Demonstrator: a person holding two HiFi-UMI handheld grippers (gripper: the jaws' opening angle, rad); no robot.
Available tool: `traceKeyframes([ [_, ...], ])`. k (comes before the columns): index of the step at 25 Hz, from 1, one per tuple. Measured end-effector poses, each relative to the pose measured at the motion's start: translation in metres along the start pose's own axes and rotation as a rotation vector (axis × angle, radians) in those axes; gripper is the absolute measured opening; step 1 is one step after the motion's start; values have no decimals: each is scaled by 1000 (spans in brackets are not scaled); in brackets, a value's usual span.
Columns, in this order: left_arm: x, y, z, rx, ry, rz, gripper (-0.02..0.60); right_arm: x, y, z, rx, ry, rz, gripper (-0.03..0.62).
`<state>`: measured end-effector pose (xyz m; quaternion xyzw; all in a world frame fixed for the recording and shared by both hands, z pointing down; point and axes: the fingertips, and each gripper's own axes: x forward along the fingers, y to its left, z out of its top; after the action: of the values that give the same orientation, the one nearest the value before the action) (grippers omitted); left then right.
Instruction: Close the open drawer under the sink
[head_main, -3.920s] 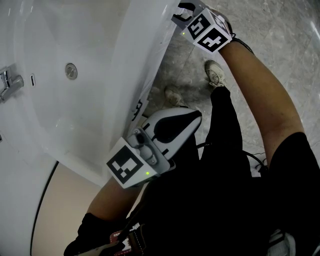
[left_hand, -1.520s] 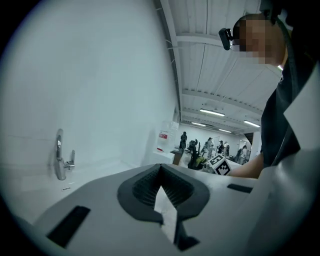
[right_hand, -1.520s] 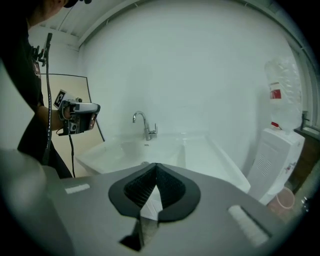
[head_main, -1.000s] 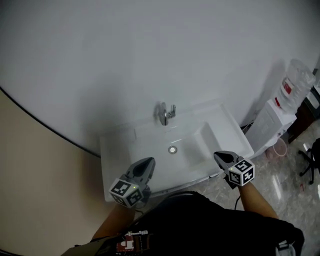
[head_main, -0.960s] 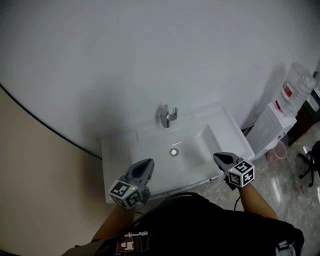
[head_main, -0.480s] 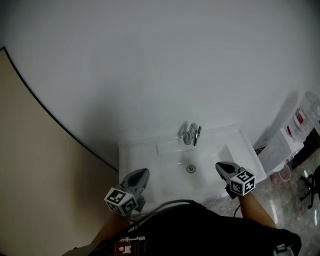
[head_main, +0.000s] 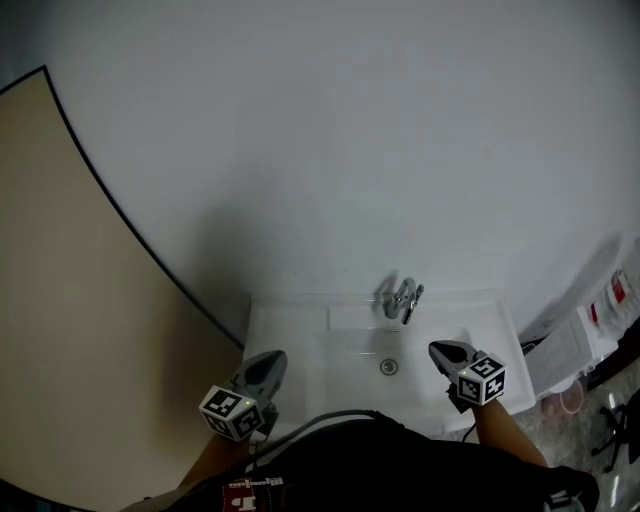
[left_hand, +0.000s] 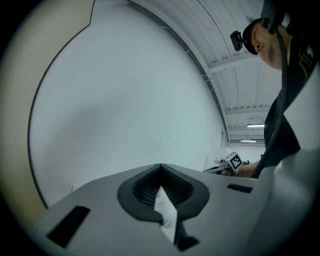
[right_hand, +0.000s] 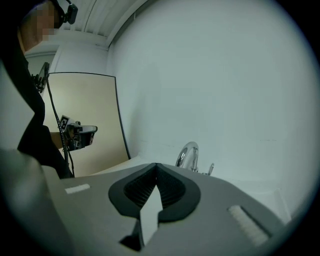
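Both claws are seen pressed together, nothing pinched. The left gripper (head_main: 273, 356) and right gripper (head_main: 438, 348) are held over the sink (head_main: 300, 325), its faucet (head_main: 402, 298) between them. The drawer is hidden below them. The water bottle (head_main: 622, 285)'s red label, far right, cannot be read.

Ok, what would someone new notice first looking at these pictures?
The white sink low in the head view, with its chrome faucet at the back, against a bare white wall. The left gripper and right gripper hover over its front edge, both shut and empty. A beige panel fills the left.
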<state>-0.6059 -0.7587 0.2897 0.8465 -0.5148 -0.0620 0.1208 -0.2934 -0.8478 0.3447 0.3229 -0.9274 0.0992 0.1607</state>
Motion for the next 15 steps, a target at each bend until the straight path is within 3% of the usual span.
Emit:
traceKeyframes([
  [6, 26, -26, -9, -71, -53, 94, -2, -1, -34, 16, -21, -16, 142, 2],
  [15, 57, -58, -9, -62, -27, 59, -3, -18, -75, 28, 208, -190, 164, 0],
])
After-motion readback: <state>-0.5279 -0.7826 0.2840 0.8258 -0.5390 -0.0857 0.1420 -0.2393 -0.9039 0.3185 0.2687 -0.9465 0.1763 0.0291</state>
